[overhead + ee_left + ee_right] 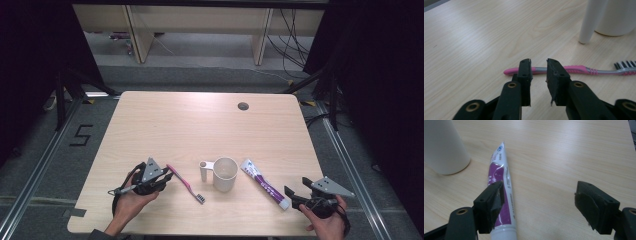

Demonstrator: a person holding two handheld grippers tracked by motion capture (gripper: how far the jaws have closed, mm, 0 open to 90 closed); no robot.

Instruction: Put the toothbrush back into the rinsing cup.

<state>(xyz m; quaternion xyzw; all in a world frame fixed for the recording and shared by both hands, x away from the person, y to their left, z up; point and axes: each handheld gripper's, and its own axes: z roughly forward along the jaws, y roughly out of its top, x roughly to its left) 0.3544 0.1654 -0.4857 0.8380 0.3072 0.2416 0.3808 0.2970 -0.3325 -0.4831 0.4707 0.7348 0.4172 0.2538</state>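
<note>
We are looking at a pale wooden table [200, 120], grey floor [200, 75] lying beyond, wooden furniture panels [135, 35] standing far, black curtains [30, 60] hanging left and right.

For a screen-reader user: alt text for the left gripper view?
Two black jaws of the left gripper stand narrowly apart at a pink toothbrush lying flat on a wooden table; a white cup stands behind.

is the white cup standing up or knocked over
Upright. In the high view the cup stands on its base on the table, round open mouth facing up, between the toothbrush and the toothpaste tube.
</note>
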